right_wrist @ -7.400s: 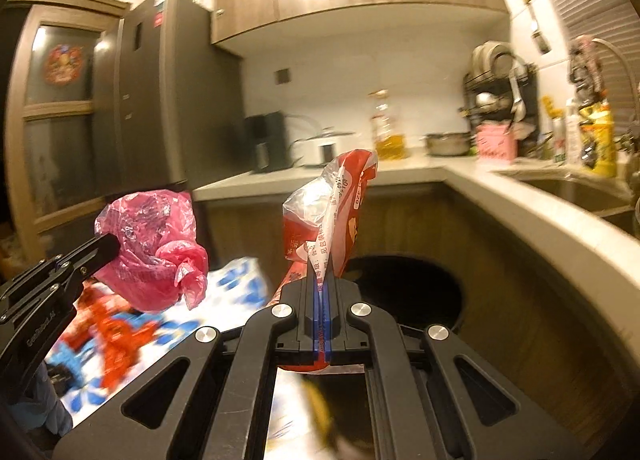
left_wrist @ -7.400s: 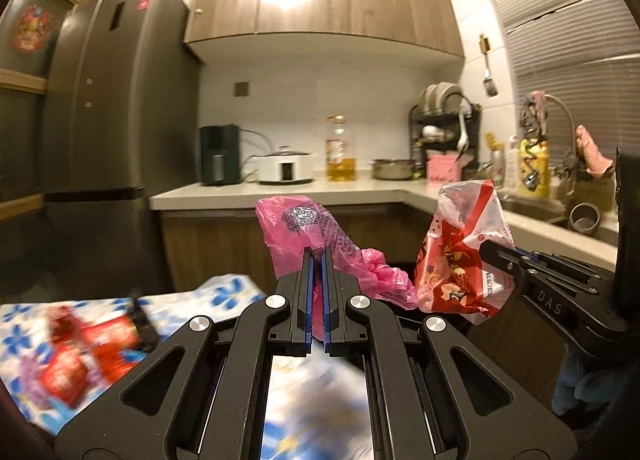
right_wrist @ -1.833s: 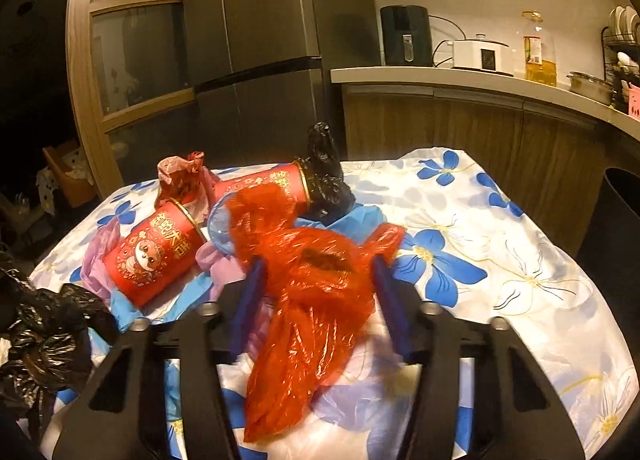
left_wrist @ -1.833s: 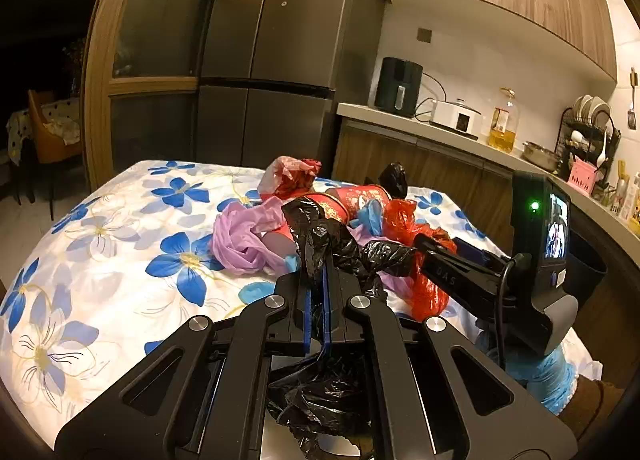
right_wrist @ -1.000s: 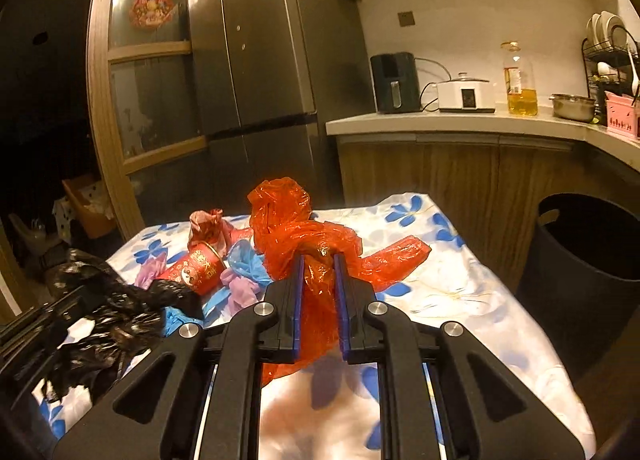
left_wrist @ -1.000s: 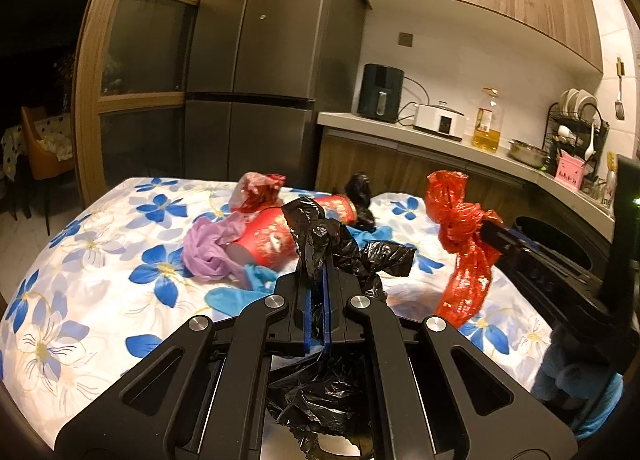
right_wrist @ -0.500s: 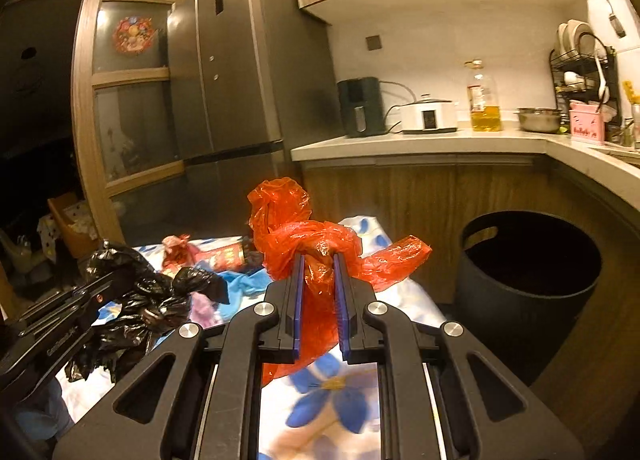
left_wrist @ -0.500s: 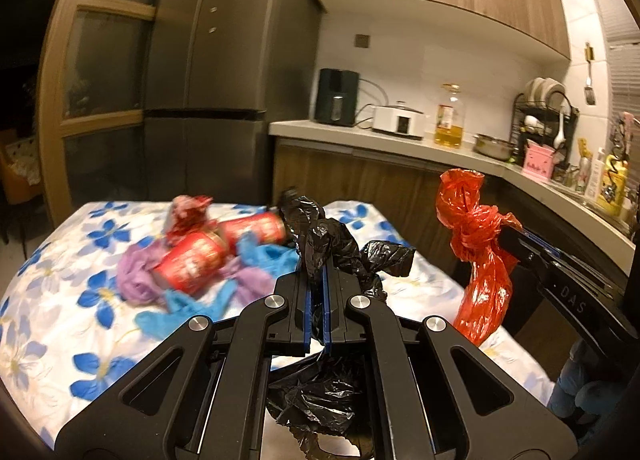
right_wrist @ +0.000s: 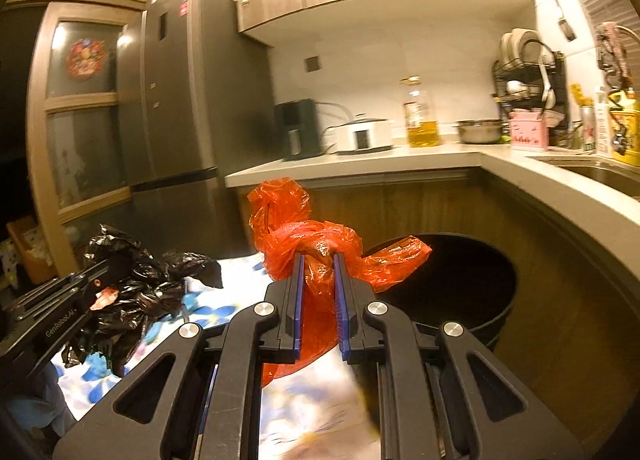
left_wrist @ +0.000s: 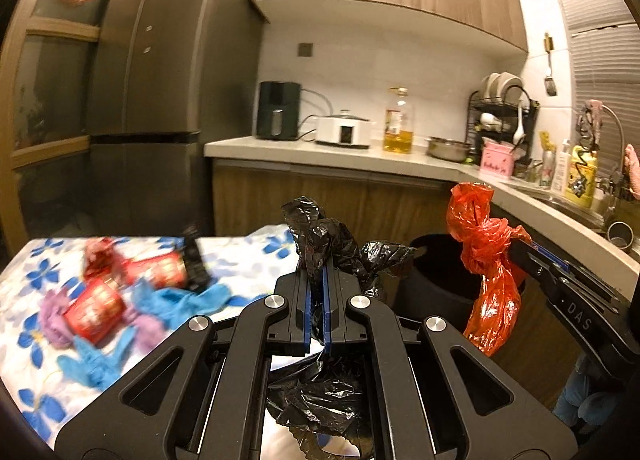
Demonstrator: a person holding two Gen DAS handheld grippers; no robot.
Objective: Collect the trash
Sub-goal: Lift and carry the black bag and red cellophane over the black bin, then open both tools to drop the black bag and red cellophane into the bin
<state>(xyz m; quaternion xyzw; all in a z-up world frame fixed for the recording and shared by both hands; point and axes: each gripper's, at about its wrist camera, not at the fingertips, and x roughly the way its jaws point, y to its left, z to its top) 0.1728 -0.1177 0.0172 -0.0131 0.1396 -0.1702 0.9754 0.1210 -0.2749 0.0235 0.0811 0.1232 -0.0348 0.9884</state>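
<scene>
Both grippers are swinging away from the flowered tablecloth (left_wrist: pixel 248 252) toward the dark bin (right_wrist: pixel 460 280), which a second ago sat off at the right edge. Left gripper (left_wrist: pixel 316 280): jaws pressed together, pinching the black bag (left_wrist: pixel 324 232), its bulk hanging beneath. Right gripper (right_wrist: pixel 318 272): jaws clamping the knotted red bag (right_wrist: pixel 304 240), now hanging in front of the bin's rim. Red cans (left_wrist: pixel 96 308) and blue and purple scraps are remaining on the cloth. Advice: be carrying each bag fully over the opening before releasing, keeping dangling tails inside the rim.
</scene>
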